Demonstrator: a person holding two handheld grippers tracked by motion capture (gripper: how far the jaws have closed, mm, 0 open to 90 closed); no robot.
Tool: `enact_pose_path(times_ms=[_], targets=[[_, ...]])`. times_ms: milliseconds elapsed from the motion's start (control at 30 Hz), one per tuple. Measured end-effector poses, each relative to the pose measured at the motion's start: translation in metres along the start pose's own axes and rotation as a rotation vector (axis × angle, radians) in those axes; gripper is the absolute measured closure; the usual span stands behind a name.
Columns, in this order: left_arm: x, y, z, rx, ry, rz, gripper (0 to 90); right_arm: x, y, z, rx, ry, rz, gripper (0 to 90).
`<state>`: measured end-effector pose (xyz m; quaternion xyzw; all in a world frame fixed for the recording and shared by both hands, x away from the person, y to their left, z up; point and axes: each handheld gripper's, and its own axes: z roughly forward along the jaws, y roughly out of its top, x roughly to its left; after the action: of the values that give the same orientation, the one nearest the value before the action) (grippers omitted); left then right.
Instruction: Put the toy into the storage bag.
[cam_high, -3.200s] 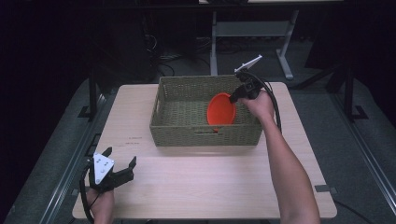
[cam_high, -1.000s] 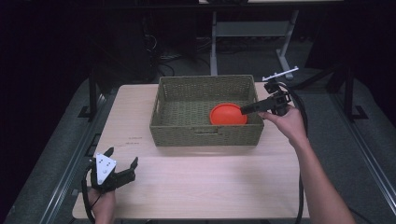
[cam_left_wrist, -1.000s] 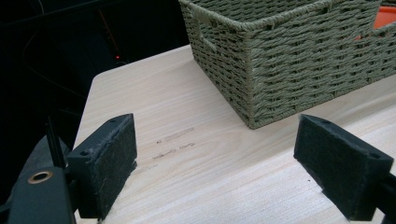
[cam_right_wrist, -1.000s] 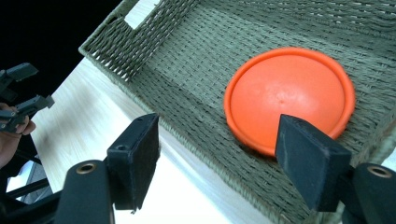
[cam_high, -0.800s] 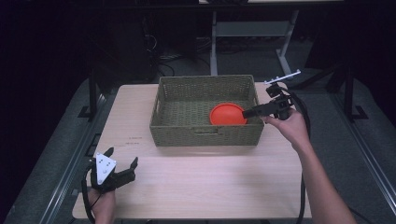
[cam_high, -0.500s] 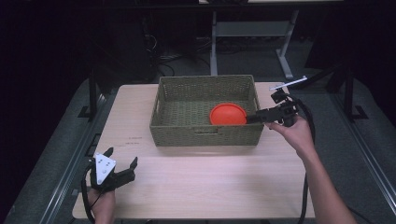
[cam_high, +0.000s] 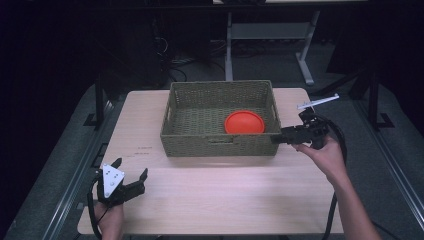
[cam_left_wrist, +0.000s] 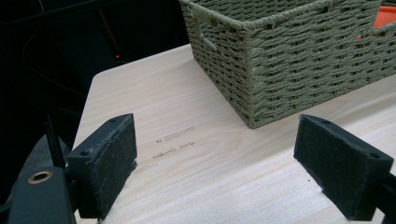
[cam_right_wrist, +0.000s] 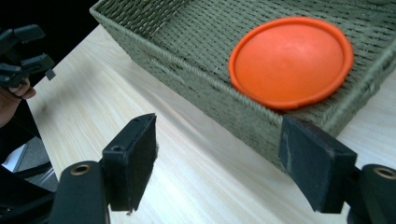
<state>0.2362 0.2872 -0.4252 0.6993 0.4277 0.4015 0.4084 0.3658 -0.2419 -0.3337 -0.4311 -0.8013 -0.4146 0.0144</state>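
Two tools, left tool (cam_high: 131, 181) and right tool (cam_high: 278, 139), gape empty beside the unlabelled basket (cam_high: 217, 146) holding an orange plate (cam_high: 244, 122).

A woven basket (cam_high: 220, 120) sits on the tabletop (cam_high: 220, 200), toward its far edge and about midway across. Inside the basket, an upturned plate (cam_high: 244, 122) lies on the bottom in the right half, near the front wall. The right gripper (cam_high: 280, 139) hangs just outside the basket's near right corner, jaws pointing left toward that corner. The left gripper (cam_high: 131, 181) rests at the near left corner of the tabletop, well apart from the basket, jaws toward the basket's left end.
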Motion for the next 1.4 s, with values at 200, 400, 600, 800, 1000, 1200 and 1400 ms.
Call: enact_pose_path(times_ms=[200,400,600,800,1000,1200,1400], targets=[[0.000,0.000,0.000,-0.001,-0.001,0.000,12.7,-0.001,-0.012,-0.004,-0.004,-0.004,0.005,27.6],[0.000,0.000,-0.001,-0.002,-0.001,-0.002,12.7,-0.005,-0.024,-0.007,-0.011,0.008,0.027,26.6],[0.000,0.000,0.000,0.000,-0.002,0.000,12.7,-0.011,-0.037,-0.010,-0.025,-0.005,0.043,26.5],[-0.001,0.000,-0.001,0.001,0.000,0.002,12.7,-0.014,-0.052,-0.010,-0.016,-0.019,0.055,26.4],[-0.001,0.000,-0.001,0.000,-0.002,-0.006,12.7,-0.018,-0.065,-0.008,-0.014,-0.016,0.072,26.5],[-0.001,0.000,-0.001,-0.002,-0.001,0.000,12.7,-0.019,-0.075,-0.006,-0.003,-0.019,0.080,25.7],[-0.001,0.000,-0.001,-0.002,0.000,0.004,12.7,-0.017,-0.082,-0.005,0.017,-0.041,0.070,25.6]])
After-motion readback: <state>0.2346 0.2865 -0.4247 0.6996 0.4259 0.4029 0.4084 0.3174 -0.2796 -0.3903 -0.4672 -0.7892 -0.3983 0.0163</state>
